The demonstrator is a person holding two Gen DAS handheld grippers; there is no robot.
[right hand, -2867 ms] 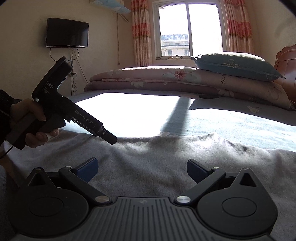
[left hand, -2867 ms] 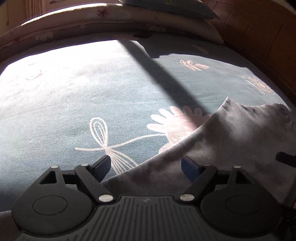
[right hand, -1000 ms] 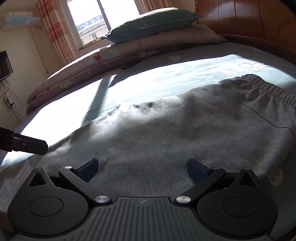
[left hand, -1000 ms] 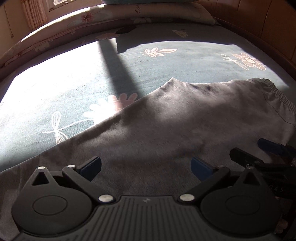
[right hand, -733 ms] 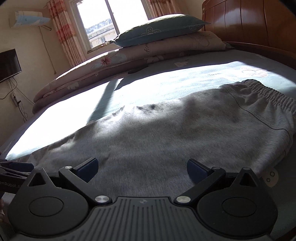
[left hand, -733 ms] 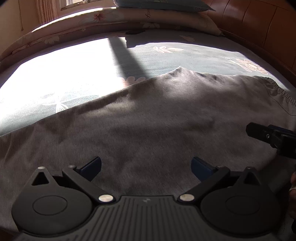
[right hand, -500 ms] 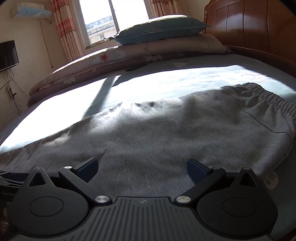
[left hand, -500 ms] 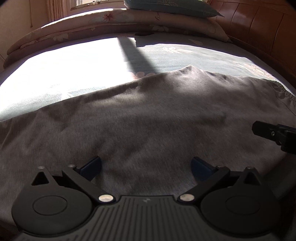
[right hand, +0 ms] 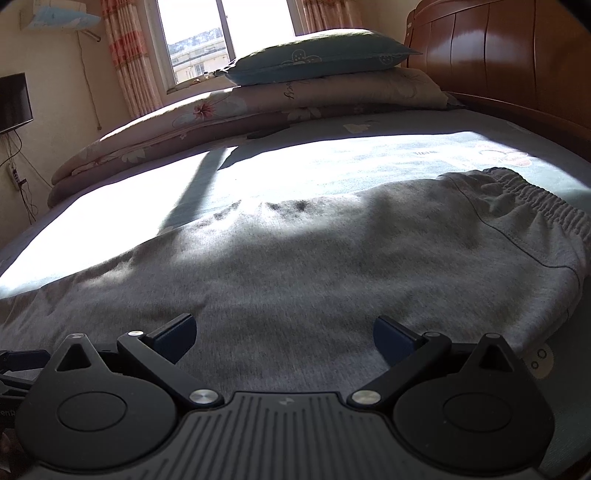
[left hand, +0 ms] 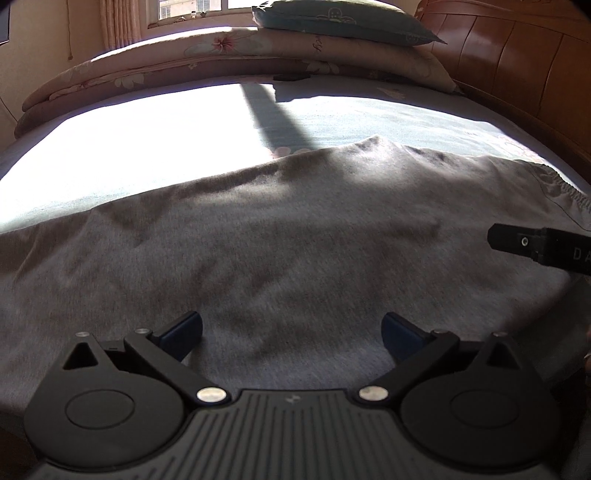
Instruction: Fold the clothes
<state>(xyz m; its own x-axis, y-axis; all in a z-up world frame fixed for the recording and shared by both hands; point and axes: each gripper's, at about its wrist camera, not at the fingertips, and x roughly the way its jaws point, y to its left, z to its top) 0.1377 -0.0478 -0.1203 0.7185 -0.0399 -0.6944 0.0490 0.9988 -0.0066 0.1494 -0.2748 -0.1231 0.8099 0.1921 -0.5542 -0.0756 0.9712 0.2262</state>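
Grey sweatpants (left hand: pixel 295 236) lie spread flat across the bed, legs to the left and the elastic waistband (right hand: pixel 535 199) to the right. My left gripper (left hand: pixel 291 332) hovers open just over the near part of the fabric, nothing between its blue pads. My right gripper (right hand: pixel 284 334) is also open, low above the pants near the hip. The right gripper's black body (left hand: pixel 543 247) shows at the right edge of the left wrist view. Part of the left gripper (right hand: pixel 18 363) shows at the left edge of the right wrist view.
The bed sheet (left hand: pixel 147 147) is teal with flower prints, with a bright sun patch. Folded floral quilts (right hand: pixel 258 110) and a teal pillow (right hand: pixel 314 55) are stacked at the far side. A wooden headboard (right hand: pixel 517 62) rises on the right. A window (right hand: pixel 229 33) and a wall TV (right hand: pixel 13 101) are behind.
Both grippers drew back toward the near edge and tilted up, so more of the room shows. The pants lie as before. Both grippers stayed open.
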